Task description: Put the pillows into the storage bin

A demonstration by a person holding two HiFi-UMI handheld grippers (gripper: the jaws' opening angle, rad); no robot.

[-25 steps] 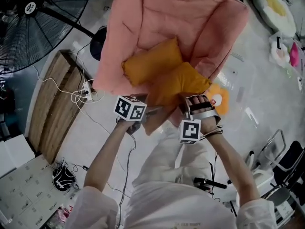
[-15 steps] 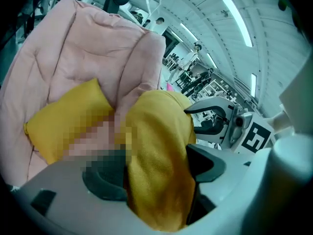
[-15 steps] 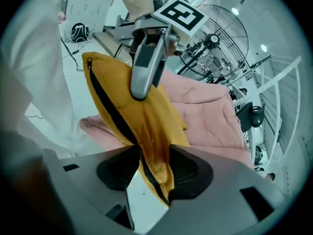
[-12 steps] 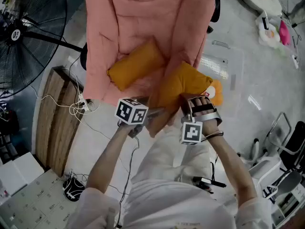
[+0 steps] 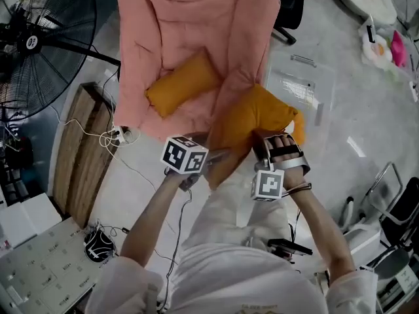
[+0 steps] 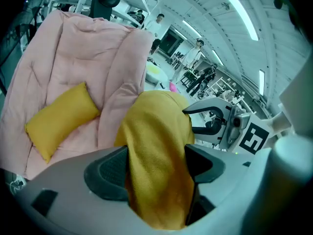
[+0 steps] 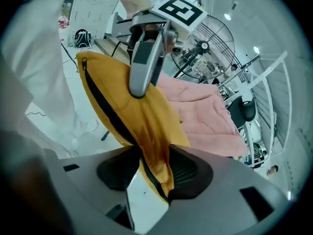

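- Held pillow (image 5: 252, 116): orange, carried in the air at frame centre. It is just off the lower right edge of the pink chair (image 5: 190, 18), above the person's knees.
- Left gripper (image 6: 156, 168): jaws moderately apart and pressed on a thick fold of the held pillow (image 6: 156, 126). Fabric fills the whole gap.
- Right gripper (image 7: 154, 170): jaws narrow, pinching a thin corner of the same pillow along its zipper (image 7: 105, 104).
- Second pillow (image 5: 182, 84): lies on the chair seat, upper centre-left, untouched.
- Storage bin (image 5: 304, 77): a clear box on the floor right of the chair, upper right of centre; I take it for the target. I cannot tell whether a lid is on it.
- Judgement: carry phase. The pillow has yet to go rightward and down into the bin.
- Risk 1: the right grip holds only a thin seam edge. A swing or tug could pull the fabric out and leave the pillow hanging from the left gripper alone.
- Risk 2: the pillow sags below the grippers. A low pass could catch the bin rim and shove or tip what is probably a light box.
- Risk 3: the see-through walls make the opening easy to misjudge. An early release would drop the pillow on the floor.
- Risk 4: the soft bulk may sit proud of the rim. That would crowd out the second pillow unless the first is pressed down.
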